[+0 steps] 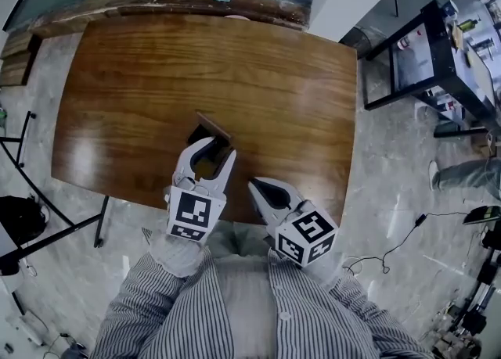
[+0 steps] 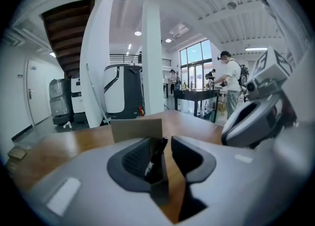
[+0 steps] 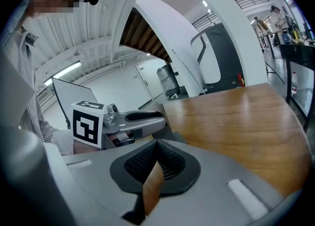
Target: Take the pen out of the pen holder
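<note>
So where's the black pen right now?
In the left gripper view the pen leans between the left gripper's open jaws, low in the middle, with the tan pen holder just behind it on the wooden table.

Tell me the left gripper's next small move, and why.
Probably close the left gripper on the pen. Its jaws stand apart with the dark pen leaning between them at the holder, and a gap still shows on the pen's right side, so nothing is gripped yet. Lifting should wait until the pads press on it.
</note>
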`<state>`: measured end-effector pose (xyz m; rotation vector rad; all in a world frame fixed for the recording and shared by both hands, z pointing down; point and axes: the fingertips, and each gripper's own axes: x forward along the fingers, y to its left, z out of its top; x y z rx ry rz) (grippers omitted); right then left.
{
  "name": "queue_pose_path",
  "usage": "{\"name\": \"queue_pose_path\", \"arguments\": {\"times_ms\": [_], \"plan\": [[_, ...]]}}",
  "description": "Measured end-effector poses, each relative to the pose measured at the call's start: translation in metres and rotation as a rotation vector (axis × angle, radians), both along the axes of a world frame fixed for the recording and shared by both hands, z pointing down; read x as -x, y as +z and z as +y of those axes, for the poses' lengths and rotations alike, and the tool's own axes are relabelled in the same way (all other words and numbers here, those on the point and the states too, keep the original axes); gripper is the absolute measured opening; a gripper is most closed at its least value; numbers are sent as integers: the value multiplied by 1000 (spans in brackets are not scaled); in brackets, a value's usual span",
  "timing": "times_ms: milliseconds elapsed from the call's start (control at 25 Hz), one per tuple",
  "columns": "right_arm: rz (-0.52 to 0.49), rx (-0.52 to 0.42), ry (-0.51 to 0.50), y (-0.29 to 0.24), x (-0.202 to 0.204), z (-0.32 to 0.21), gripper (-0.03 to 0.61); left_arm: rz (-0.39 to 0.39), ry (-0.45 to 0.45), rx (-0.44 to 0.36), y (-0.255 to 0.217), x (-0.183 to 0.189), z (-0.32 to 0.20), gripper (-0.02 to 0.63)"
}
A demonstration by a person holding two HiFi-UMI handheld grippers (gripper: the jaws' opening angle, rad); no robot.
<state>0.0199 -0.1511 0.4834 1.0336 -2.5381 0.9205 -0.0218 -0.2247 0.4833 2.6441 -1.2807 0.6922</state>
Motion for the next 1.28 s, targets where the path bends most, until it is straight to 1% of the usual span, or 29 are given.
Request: {"name": "queue_pose_path", "arguments": {"times_ms": [120,240,400,560,720,960,1120,1280], "plan": [[-9,3,-1,1,-3,-4,0,-49,-8,2,6,0,-2,108],[-16,0,-3,-1,-3,-7,0,-61,-8,14,10,2,-1,101],[-17,1,2,-3,-3,-8,0,-74,3,-2,11,2,1,86],[-19,2,10,-3,-6,-8,0,-9,-2,-5,8,4,0,83],[-21,-6,11,-4,-5,-8,0,29,-18,-14,2,14,1,65],[-14,-24,1,-8,0,1,0,113,-51,1,-3,23,2,55],[-10,-46,7,-14,-1,4,0,153,-67,-32,-16,29,2,54],[-1,-91,19,-24,-2,2,0,202,-76,-69,-36,32,5,54]]}}
